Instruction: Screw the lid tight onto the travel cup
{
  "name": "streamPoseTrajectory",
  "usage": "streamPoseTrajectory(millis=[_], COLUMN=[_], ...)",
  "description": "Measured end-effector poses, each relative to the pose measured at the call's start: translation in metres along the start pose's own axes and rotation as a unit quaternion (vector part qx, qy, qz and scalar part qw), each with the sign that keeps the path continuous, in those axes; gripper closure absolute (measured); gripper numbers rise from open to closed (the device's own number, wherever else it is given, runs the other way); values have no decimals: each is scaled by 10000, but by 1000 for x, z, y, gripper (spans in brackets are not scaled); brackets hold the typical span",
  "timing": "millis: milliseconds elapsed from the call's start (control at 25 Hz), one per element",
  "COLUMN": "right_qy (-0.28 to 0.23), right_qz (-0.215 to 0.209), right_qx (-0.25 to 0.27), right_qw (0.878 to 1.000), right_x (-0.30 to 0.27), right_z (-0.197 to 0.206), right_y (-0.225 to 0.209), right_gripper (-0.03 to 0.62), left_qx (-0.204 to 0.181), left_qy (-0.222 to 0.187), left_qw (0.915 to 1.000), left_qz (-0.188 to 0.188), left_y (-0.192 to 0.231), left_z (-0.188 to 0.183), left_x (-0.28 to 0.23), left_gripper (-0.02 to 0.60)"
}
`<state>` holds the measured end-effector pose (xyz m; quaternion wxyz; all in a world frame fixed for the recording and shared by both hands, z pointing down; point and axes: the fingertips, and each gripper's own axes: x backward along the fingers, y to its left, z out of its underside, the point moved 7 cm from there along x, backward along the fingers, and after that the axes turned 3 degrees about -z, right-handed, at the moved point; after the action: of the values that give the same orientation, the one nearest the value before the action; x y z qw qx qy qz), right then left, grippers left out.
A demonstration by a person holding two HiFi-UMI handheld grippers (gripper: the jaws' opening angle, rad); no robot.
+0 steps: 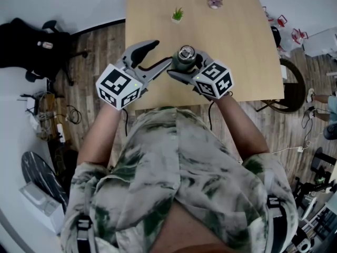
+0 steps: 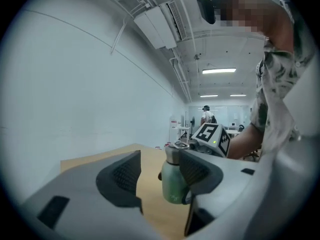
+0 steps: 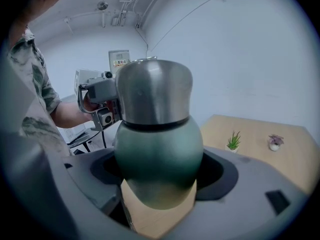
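The travel cup (image 1: 185,58) has a green rounded body (image 3: 159,154) and a steel lid (image 3: 154,94) sitting on top. My right gripper (image 3: 159,171) is shut on the green body, one jaw on each side, and holds the cup upright over the near edge of the wooden table (image 1: 231,46). My left gripper (image 1: 157,59) is open just left of the cup, its jaws spread with nothing between them. In the left gripper view the cup (image 2: 173,181) stands beyond the right pad (image 2: 194,171), with the steel lid (image 2: 174,152) above it.
A small green plant in a white pot (image 1: 178,15) and a small pinkish plant (image 1: 214,3) stand at the table's far end. A black chair (image 1: 31,44) and cables lie on the floor at left, more clutter at right.
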<state>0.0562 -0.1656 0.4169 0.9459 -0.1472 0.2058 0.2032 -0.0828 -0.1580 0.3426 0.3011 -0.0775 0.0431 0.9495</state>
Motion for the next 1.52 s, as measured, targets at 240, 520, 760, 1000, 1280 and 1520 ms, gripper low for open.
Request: streamPoseTrajectory(millis=[240,520,760,1000,1280,1520], right_qy=[-19,-46,-79,-78,-79,-51], right_qz=[75,111,107,66,-124,-134], right_qx=[33,-60,-113,-116,-221,-199], right_qw=[10000,9999,9998,9999,9996,9997], right_x=[3,5,7,3,-3,-7], right_z=[-1,1,0,-1,3,1], right_y=[-1,-5,-6,-8,-5,-6], right_gripper=[194,194,194,194,194,194], left_qx=[239,452,637,772,944,952], left_qy=[379,675,850,995,975,1003], left_qw=[9970,9931,9906,9888,9873,9871], left_qz=[-626,-846,-858,-795,-822,-805], left_y=[19,23,20,16,19,21], left_z=[22,45,63,75,82,83], left_x=[9,14,21,20,22,20], left_gripper=[381,507,550,552,552,552])
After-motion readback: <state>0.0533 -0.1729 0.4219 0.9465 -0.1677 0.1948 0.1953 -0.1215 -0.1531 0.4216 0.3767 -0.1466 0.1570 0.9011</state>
